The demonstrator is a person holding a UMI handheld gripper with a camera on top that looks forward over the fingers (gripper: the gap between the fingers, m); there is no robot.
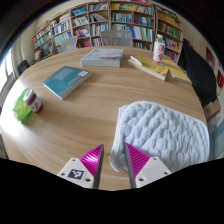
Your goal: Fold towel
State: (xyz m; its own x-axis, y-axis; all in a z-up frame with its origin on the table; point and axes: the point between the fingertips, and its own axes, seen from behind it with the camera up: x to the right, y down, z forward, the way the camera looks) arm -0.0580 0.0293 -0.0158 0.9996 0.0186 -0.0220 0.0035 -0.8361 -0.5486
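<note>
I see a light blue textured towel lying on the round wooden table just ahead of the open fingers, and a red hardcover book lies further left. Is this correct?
Not fully. The book is wrong in colour: the gripper view shows a teal hardcover book, not a red one. The rest holds: the light blue textured towel lies on the round wooden table just ahead of the hand-held gripper, whose fingers are open and hold nothing.

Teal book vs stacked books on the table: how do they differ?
The teal book lies single and flat, left of the tongs; the stacked books are piled and sit farther back. The teal book has a blue-green cover; the stacked books look grey and pale. Both rest closed on the round wooden table, away from the white towel, which lies just ahead of the open tongs.
</note>
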